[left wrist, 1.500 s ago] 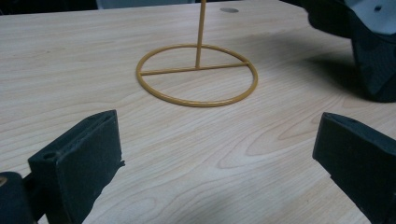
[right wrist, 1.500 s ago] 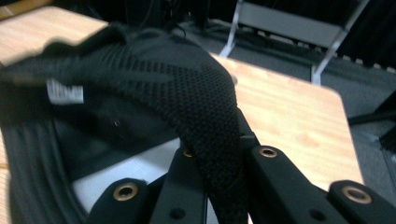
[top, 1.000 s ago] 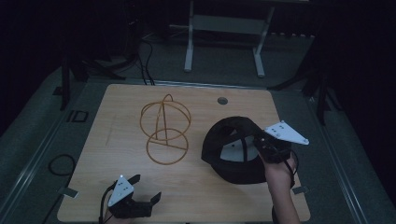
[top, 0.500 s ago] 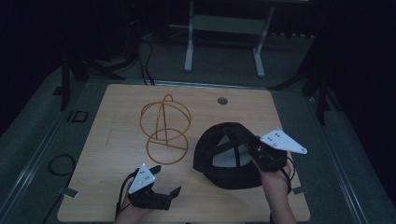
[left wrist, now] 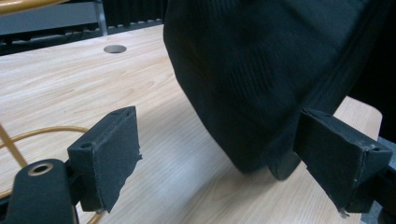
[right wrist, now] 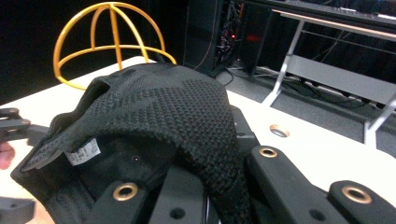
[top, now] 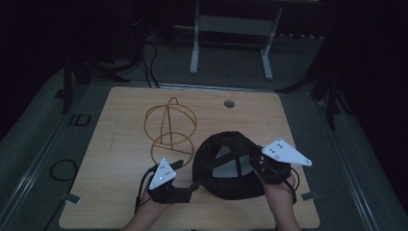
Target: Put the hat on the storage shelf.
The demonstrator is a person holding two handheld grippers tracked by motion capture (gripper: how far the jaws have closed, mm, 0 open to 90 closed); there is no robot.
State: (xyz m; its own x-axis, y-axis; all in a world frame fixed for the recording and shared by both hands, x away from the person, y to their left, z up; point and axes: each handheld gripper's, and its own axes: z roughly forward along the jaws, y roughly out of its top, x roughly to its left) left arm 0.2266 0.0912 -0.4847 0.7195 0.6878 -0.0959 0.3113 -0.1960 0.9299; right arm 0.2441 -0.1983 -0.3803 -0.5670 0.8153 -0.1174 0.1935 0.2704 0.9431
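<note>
The wooden table (top: pixel 110 144) carries a black cap (top: pixel 226 163) near its front edge, just right of the gold wire stand (top: pixel 171 127). The right tongs (top: pixel 257 161) are clamped on the cap's right rim, lifting it. The left tongs (top: pixel 192 185), jaws wide but just closing, straddle the cap's lower left edge without pressing it.

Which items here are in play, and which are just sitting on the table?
In play: black cap, pinched by the right gripper; left gripper, jaws open around the cap's edge, just been closing.
Idle: yellow wire hat stand; table.
</note>
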